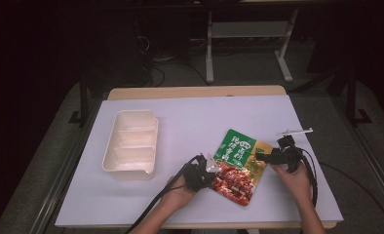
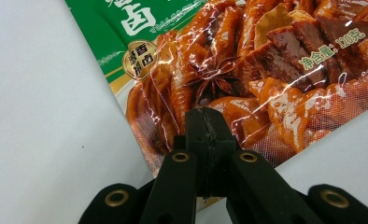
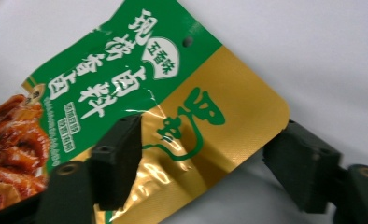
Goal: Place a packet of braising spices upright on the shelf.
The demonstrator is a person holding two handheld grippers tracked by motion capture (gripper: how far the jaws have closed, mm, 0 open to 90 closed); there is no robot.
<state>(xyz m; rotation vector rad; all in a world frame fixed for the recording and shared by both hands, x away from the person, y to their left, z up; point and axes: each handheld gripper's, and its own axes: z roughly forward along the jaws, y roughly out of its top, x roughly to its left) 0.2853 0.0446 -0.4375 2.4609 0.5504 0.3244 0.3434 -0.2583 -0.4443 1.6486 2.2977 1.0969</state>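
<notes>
Mostly bare white tabletop (image 1: 190, 122), dark room beyond. Left tool (image 1: 203, 170) clamps seasoning pouch (image 1: 239, 163) near front edge; right tool (image 1: 268, 157) spread apart around its corner.

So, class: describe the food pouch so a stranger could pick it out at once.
Start at the white table; the cream tray sits left. The pouch lies right of it, between the two grippers. It alone is glossy green and gold, printed with red-brown braised meat.

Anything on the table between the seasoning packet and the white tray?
Nothing visible: bare table lies between the seasoning packet and the white tray. The left gripper pinches the packet's edge.
</notes>
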